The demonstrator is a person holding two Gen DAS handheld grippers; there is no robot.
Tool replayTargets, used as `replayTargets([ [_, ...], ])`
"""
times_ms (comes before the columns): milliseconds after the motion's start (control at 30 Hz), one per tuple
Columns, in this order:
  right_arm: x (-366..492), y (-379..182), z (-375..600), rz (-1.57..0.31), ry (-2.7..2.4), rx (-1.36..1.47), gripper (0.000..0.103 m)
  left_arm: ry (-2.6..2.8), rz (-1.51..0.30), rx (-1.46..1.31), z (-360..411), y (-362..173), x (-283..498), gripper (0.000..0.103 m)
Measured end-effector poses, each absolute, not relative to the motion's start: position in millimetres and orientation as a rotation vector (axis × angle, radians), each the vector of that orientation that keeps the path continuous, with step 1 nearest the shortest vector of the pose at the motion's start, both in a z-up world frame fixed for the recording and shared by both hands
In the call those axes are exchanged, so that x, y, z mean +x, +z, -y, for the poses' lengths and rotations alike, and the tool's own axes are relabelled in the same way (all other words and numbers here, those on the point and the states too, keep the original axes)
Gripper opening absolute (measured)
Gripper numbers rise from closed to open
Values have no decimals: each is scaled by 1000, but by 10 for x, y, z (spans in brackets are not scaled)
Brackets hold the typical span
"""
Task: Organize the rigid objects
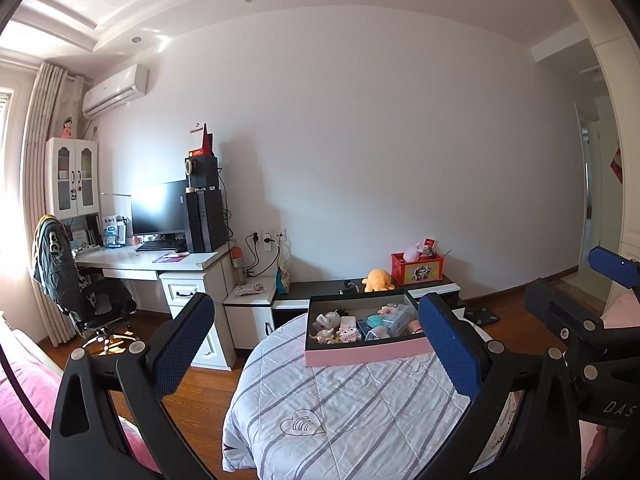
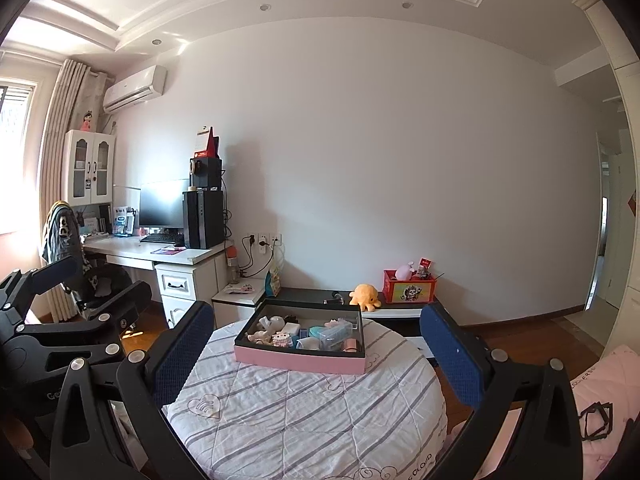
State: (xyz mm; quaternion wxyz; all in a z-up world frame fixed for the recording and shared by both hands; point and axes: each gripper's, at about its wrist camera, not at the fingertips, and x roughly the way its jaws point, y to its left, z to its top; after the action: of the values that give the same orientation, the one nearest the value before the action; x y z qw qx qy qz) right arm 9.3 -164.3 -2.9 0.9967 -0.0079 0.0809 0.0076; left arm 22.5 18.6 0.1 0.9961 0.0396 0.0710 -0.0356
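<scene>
Pink-sided tray (image 1: 366, 354) w/ small figurines & plastic bits sits on round striped quilted table (image 2: 304, 408), far side. Left gripper (image 1: 320, 344) & right gripper (image 2: 316, 356) both spread wide, empty, held above near edge, apart from tray. Orange plush octopus (image 2: 364, 296) on low cabinet behind.

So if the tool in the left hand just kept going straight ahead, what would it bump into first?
Probably the pink box of small trinkets on the striped quilt. The left tool is open and empty, and the box sits right between its fingers ahead. Nothing seems to lie before it, though depth is hard to judge here.
</scene>
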Motion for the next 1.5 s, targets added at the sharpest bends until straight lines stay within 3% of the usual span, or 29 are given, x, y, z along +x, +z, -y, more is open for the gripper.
replayTargets([
  [1500, 38, -57, 1557, -70, -35, -22, 103, -17, -108, 75, -93, -38, 265, 103],
])
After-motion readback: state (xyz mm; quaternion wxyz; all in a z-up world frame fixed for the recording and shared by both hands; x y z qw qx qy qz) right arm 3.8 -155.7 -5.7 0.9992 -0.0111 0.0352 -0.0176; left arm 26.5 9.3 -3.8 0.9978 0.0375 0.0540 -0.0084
